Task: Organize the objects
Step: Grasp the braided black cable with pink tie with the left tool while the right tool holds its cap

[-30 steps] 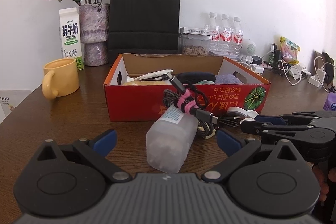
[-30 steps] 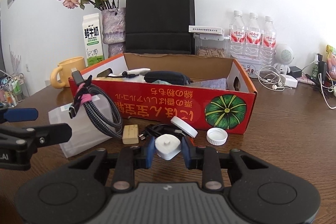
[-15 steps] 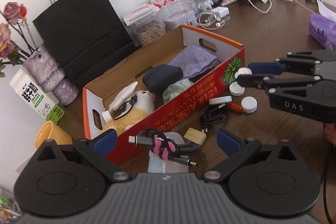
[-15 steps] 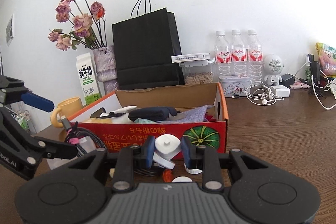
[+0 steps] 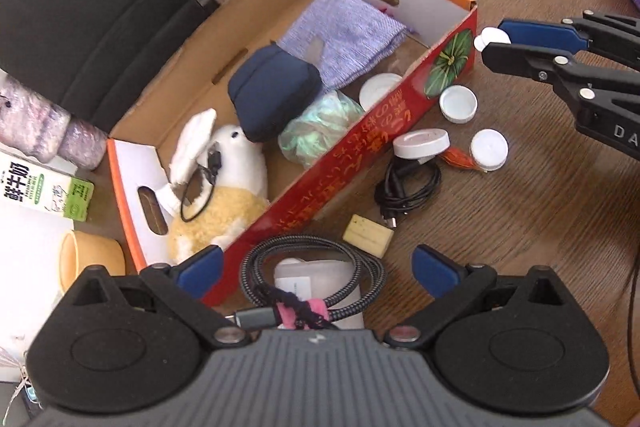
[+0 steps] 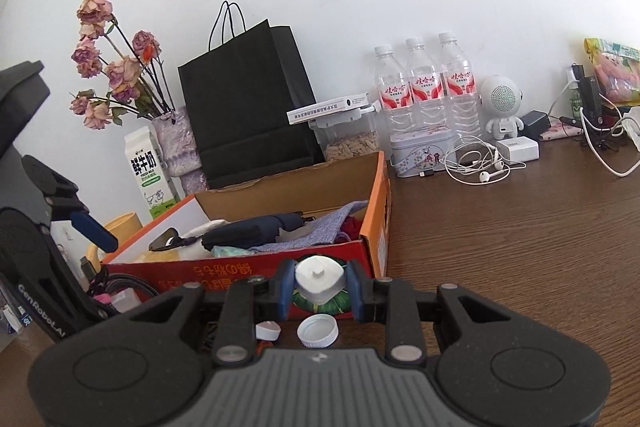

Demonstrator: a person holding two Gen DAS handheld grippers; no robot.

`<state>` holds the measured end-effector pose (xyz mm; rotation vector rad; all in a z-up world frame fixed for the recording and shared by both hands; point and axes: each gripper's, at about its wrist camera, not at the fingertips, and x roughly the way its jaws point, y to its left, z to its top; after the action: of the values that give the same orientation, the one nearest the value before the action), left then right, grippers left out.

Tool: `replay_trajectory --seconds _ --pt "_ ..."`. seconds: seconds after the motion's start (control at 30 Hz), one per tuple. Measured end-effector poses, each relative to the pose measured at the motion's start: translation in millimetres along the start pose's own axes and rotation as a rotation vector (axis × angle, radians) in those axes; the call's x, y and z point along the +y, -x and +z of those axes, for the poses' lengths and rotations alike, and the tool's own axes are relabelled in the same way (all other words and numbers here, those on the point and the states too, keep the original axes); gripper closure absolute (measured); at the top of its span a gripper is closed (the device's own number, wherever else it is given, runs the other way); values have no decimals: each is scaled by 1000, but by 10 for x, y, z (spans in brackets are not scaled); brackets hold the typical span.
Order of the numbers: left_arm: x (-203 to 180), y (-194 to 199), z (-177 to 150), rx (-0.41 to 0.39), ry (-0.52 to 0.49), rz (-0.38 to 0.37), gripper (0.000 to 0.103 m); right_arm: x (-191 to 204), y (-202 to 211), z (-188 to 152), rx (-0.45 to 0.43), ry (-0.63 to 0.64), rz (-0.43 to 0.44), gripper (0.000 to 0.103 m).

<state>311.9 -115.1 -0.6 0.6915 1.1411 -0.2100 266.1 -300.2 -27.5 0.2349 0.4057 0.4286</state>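
Note:
My left gripper (image 5: 316,269) hangs open and points down over a braided cable coil (image 5: 312,267) with a pink tie, which lies on a translucent bottle (image 5: 312,277). Nothing sits between its fingers. My right gripper (image 6: 320,289) is shut on a small white plug-like piece (image 6: 320,279), held just outside the right front corner of the red cardboard box (image 6: 240,269). From the left wrist view that right gripper (image 5: 500,39) hovers by the box's right end (image 5: 452,59). In the box lie a plush toy (image 5: 228,187), a navy pouch (image 5: 272,95) and a purple cloth (image 5: 344,35).
In front of the box on the wooden table lie white caps (image 5: 458,103), a flat white lid (image 5: 420,143), a black cable (image 5: 408,187) and a tan block (image 5: 368,235). A black bag (image 6: 248,99), water bottles (image 6: 424,87), a milk carton (image 6: 150,179) and a vase stand behind.
The left gripper has risen, rolled and tipped down, so it now looks into the box from above. The right gripper has carried the white piece up toward the box's right corner.

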Motion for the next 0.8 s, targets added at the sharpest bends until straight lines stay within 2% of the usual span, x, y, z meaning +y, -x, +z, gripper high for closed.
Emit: replay_trajectory --seconds 0.27,0.6,0.8 --pt "-146 -158 111 143 -76 8 3 -56 37 4 4 -43 3 76" --pt "-100 -286 122 176 -59 26 2 -93 12 -16 35 -68 19 76" --pt "-77 -260 132 168 -50 22 2 -82 1 -24 42 -61 18 76"
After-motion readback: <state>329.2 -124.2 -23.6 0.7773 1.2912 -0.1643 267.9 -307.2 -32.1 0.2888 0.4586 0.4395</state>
